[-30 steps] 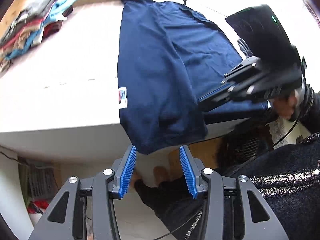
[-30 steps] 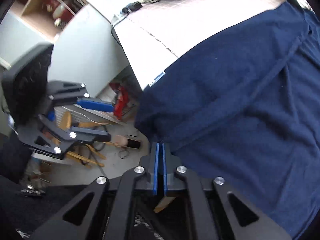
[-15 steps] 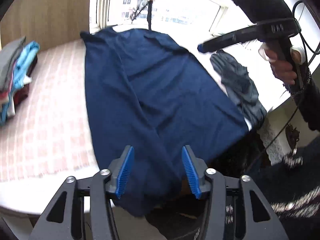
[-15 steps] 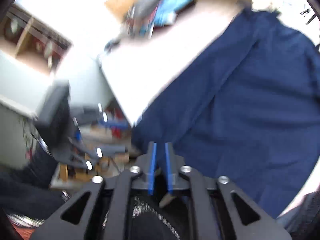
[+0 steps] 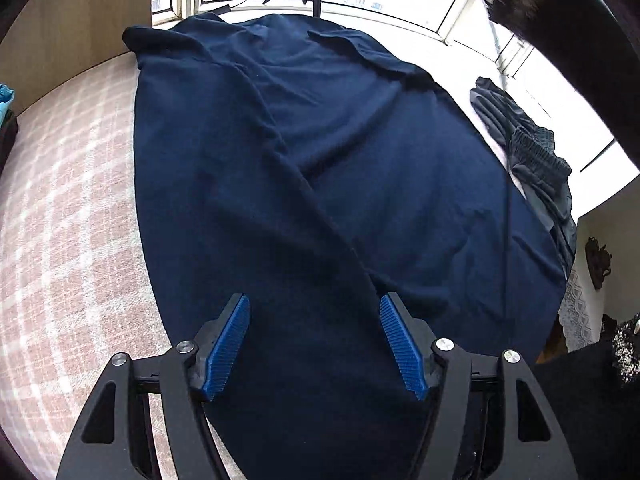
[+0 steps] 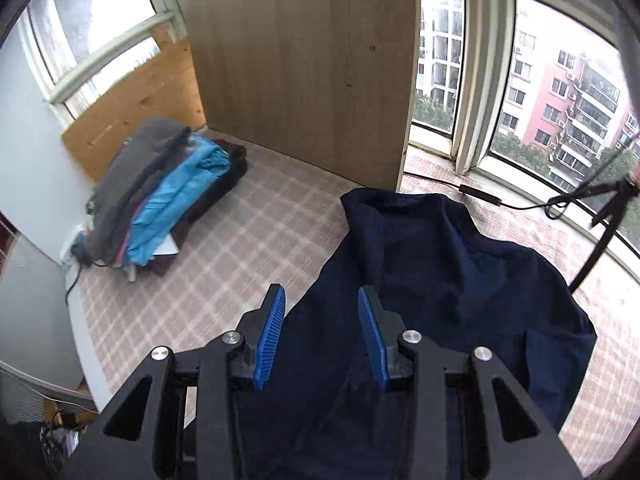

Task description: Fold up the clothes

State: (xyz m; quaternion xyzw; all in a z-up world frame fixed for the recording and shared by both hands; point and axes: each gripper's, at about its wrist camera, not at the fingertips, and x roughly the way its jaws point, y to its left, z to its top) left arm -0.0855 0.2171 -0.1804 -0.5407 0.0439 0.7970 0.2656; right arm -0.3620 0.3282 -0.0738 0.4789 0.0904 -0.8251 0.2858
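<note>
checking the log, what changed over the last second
The right gripper was shut at the navy shirt's near edge and has since opened and risen above it. The left gripper moved from below the table edge to over the shirt, open throughout. The clothes stack stayed put.

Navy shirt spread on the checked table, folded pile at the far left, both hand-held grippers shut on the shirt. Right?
Not quite. Both are open: the left hand-held gripper and right hand-held gripper hang over the navy shirt with jaws apart, as each wrist view shows. The rest holds: checked table, folded pile at far left.
</note>
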